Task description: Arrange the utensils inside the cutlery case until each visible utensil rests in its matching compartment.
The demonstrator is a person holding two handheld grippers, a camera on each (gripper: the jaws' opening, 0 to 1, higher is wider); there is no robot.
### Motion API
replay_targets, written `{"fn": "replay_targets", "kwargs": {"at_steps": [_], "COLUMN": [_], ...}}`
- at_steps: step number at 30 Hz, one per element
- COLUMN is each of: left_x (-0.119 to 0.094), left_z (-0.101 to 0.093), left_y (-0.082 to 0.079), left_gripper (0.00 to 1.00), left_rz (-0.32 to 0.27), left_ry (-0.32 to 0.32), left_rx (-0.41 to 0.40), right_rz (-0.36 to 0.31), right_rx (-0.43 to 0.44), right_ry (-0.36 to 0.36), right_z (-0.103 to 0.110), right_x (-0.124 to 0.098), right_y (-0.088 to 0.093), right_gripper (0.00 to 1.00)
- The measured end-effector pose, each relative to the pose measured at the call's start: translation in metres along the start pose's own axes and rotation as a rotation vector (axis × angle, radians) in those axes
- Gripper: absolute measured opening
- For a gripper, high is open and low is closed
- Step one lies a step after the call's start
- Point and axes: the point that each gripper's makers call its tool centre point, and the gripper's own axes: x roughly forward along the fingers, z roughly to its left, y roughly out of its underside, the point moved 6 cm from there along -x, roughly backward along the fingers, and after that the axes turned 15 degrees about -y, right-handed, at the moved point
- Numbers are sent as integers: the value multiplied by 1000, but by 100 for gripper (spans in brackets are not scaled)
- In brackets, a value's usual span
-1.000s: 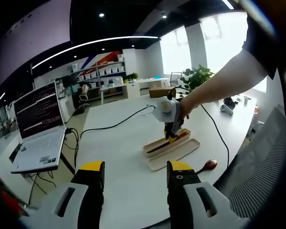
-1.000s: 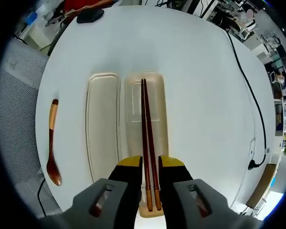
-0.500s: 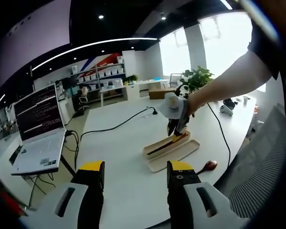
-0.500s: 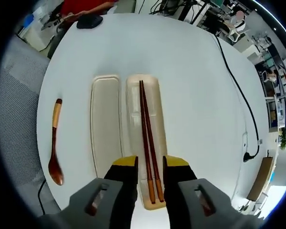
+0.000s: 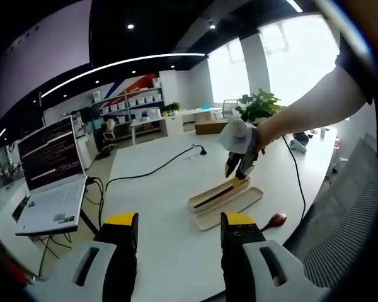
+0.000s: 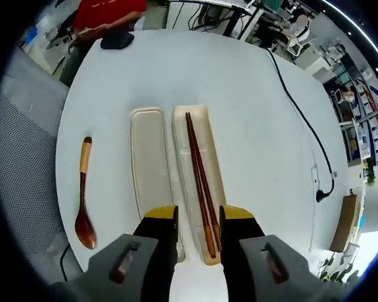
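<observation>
Right gripper view, referenced to the cutlery case [image 6: 201, 189]: spoon [image 6: 83, 196] is lying on the white surface [image 6: 264, 113] well to its left; lid [image 6: 150, 171] is sitting just beside it on that side; chopsticks [image 6: 200, 176] are resting lengthwise inside it. Right gripper [image 6: 198, 223] is hovering above its near end, jaws spread, empty. Left gripper [image 5: 179, 228] is likewise spread, well apart from the case.

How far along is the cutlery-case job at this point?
Done: the chopsticks lie in the case. In hand: nothing; the right gripper hangs open above the case's near end, and the left gripper is open, away from it. Left: the spoon lies on the table beside the lid, outside the case.
</observation>
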Motion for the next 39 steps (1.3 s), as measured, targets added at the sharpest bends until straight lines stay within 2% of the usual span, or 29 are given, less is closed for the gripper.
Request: {"fn": "replay_targets", "kwargs": {"at_steps": [9,16,25,30,34,39], "left_x": [-1,-1,-2,-2,-1,-1], "left_z": [-1,-4,-3,-5,-4,-6], "left_y": [-1,1,1,0,0,0], "left_gripper": [54,54,54,54,54,54], "left_rz": [-10,-7,-12,-14,-14,-12], "left_ry": [6,22,21,25,20,21], "left_rx": [16,40,45,48,42,45], "right_rz": [0,11,12,5,-23,-39], "right_rx": [16,58,90,97,84,91], "right_ry": [31,22,7,-2,-16,-57], "right_z": [13,26,40,47,56,67], "right_x": [-9,-7,-3,-3,-5,1], "right_y": [16,37,51,54,49,49], "right_gripper": [23,23,23,24,24,24]}}
